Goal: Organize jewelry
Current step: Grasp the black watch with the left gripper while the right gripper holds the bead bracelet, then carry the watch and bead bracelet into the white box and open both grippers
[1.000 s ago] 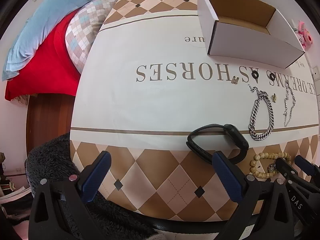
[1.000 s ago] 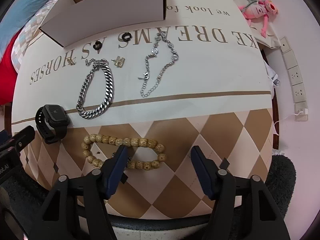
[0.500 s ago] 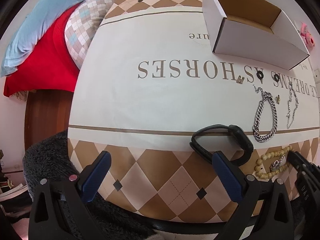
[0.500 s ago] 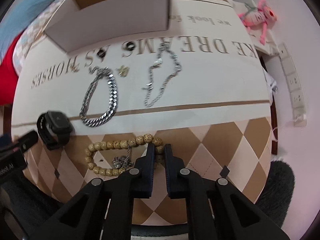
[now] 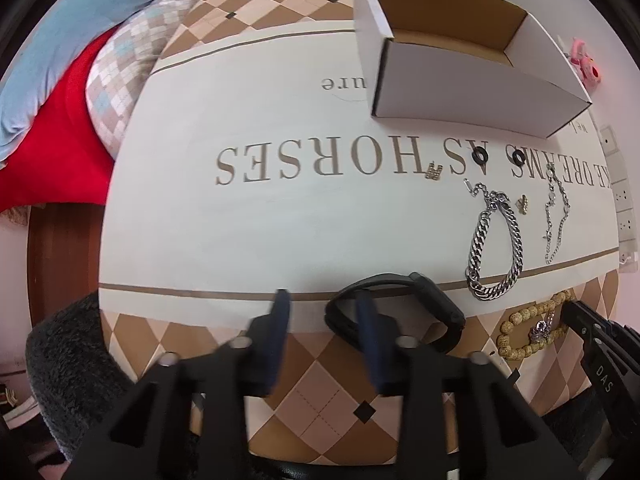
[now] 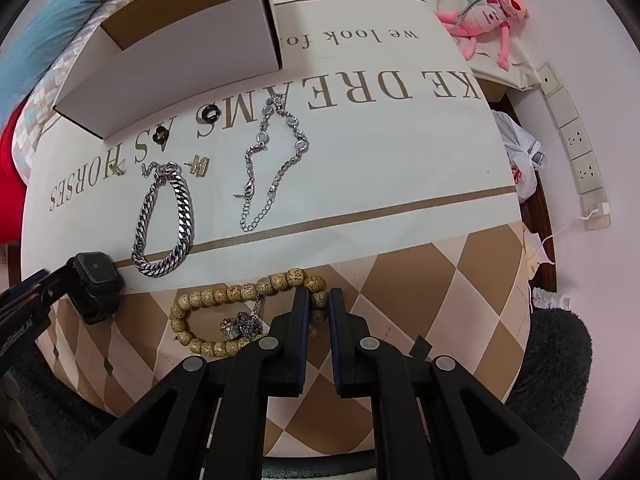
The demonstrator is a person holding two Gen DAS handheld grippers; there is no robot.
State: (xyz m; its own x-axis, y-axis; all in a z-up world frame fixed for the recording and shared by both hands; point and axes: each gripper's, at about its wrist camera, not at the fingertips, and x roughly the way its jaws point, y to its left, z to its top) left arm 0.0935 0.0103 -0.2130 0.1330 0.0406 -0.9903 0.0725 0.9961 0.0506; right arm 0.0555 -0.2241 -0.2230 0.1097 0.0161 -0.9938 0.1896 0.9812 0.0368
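Note:
A wooden bead bracelet [image 6: 224, 296] with a metal charm lies near the table's front edge. My right gripper [image 6: 319, 300] is shut on its right end; it also shows in the left wrist view [image 5: 528, 320]. A black smartwatch [image 5: 400, 312] lies to its left. My left gripper [image 5: 322, 300] is partly closed and blurred, its right finger inside the strap loop. A thick silver chain bracelet [image 6: 164, 216], a thin silver bracelet [image 6: 272, 160], two black rings [image 6: 210, 114] and small gold earrings [image 6: 199, 165] lie on the cloth. An open white box [image 5: 460, 56] stands behind.
The round table carries a lettered cloth [image 5: 280, 220] with a diamond border. Pillows and a red cover [image 5: 60, 120] lie at the left. A pink plush toy [image 6: 488, 12] and wall sockets [image 6: 572, 136] are at the right. A dark fuzzy seat [image 6: 560, 360] is below the table edge.
My left gripper's fingers have swung inward from wide open, over the smartwatch strap. My right gripper closed on the bead bracelet's end a half second ago and stays shut.

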